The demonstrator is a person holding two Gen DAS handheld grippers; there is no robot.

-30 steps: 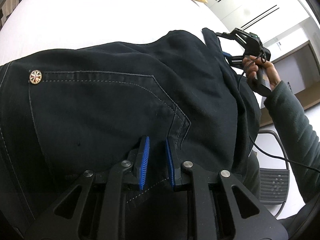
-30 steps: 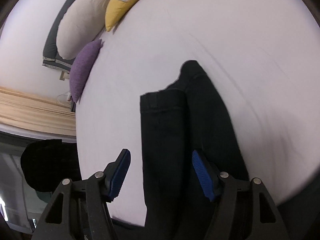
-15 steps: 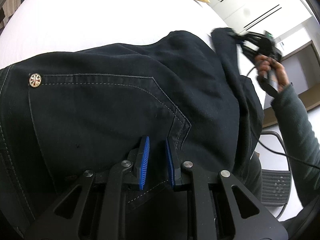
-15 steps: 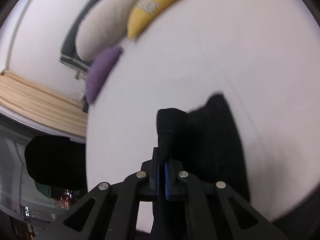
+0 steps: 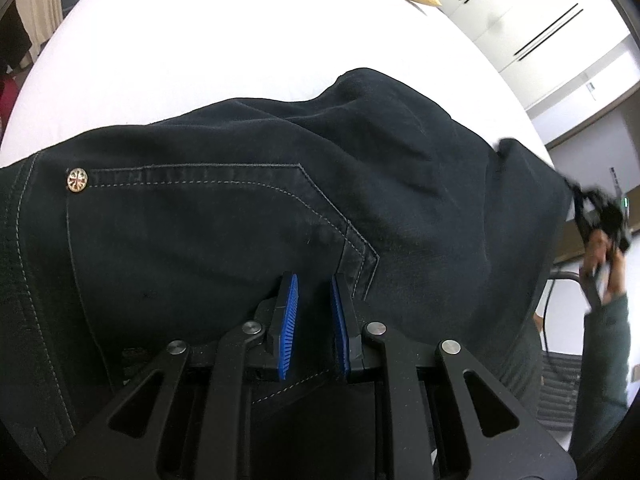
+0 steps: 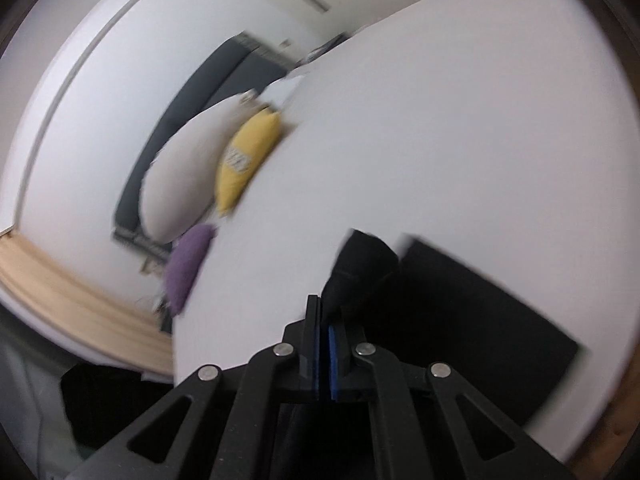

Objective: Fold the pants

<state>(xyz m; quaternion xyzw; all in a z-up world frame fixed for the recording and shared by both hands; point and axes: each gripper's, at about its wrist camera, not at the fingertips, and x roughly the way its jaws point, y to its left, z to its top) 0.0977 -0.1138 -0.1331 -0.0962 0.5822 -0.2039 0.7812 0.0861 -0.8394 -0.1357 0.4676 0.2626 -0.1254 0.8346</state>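
The white bed (image 5: 224, 40) is covered near its edge by the dark pants (image 5: 240, 220), spread flat with a back pocket up. The cloth looks thick, soft and floppy, so it is best held at a hem or the waistband. The leg end (image 6: 360, 268) is pinched tight and lifted by the right claw (image 6: 324, 344). The left claw (image 5: 314, 320) is held low over the pocket, slightly apart, with nothing held.
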